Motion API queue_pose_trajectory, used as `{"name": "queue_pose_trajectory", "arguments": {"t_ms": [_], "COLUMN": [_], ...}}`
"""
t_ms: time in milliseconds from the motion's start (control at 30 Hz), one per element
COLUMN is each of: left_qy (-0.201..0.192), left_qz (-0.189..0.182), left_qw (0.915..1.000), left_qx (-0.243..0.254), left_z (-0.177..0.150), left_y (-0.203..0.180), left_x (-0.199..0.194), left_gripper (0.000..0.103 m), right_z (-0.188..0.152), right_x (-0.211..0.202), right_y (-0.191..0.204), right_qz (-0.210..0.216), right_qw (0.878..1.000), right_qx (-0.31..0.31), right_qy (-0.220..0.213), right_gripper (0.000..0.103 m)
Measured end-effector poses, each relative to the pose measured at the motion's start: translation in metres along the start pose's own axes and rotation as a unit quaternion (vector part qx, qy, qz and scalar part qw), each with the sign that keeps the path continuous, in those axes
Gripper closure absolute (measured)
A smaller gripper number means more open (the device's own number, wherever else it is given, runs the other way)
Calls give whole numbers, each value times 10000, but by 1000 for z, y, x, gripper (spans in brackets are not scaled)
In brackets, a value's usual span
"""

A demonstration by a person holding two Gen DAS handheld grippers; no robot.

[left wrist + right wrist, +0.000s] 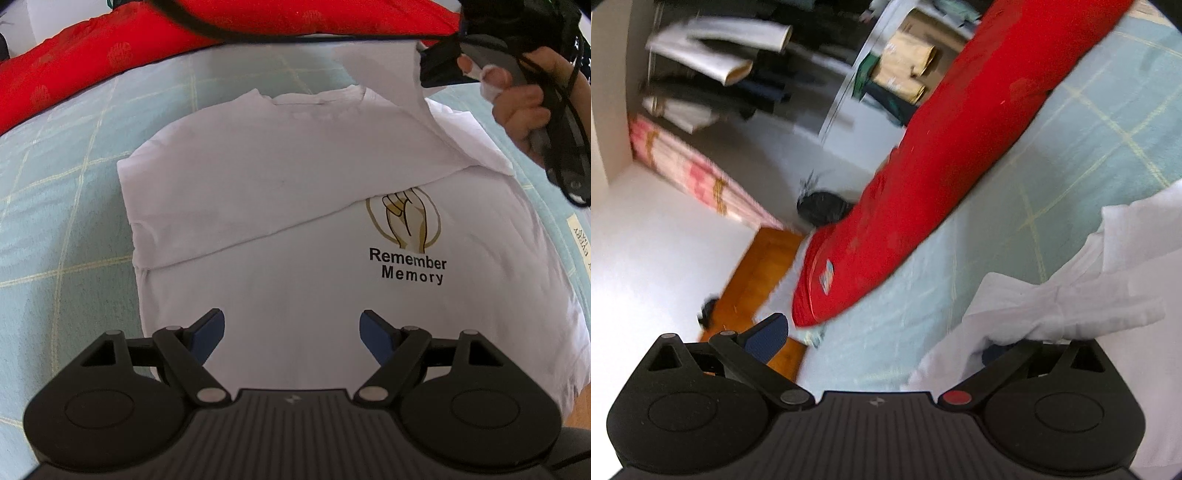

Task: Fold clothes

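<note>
T-shirt [295, 206], white and printed "Remember Memory", lies on the bed [66, 206] with its pale green checked cover; one side is already folded across the chest. My left hand-held gripper [291, 332] hovers over its lower part, blue pads spread wide with nothing between them. Only this view shows my right hand [524, 107] at the top right, with a flap of the shirt hanging up by the right tool's black fingers. My right hand-held gripper [882, 343] instead shows its own jaws spread; white cloth drapes over the right finger, whether gripped I cannot tell. It alone shows the floor, a wooden bed frame [757, 277] and blurred shelves [720, 66]. Both views catch the red quilt [942, 147].
</note>
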State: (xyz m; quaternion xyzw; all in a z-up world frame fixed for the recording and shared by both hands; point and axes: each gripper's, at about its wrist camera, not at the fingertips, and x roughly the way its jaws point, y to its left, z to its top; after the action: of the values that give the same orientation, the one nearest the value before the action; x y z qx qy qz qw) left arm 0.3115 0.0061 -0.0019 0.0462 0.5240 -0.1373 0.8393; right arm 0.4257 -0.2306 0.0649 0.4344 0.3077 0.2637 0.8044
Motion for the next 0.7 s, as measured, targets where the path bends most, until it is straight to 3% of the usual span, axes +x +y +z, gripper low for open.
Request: {"name": "queue_pose_trajectory", "arguments": {"t_ms": [200,333,700], "left_qy": [46,82,94], "left_qz": [-18,-1,58], "left_qw": [10000,9999,9996], "left_qx": [-77,-105,-277], "left_z": [-4,-8,-11], "left_y": [-1,0,8], "left_x": [2,2,-1], "left_gripper": [23,23,23], "right_z": [-15,-25,-53], "right_x": [18,25,49], "right_y": [18,22,37], "right_qz": [-311,-290,-801], "right_qw": [9946,9904,9696], "right_qx": [-758,-944,-1750], "right_qy": [636,967,1511], "right_gripper": [0,0,0]}}
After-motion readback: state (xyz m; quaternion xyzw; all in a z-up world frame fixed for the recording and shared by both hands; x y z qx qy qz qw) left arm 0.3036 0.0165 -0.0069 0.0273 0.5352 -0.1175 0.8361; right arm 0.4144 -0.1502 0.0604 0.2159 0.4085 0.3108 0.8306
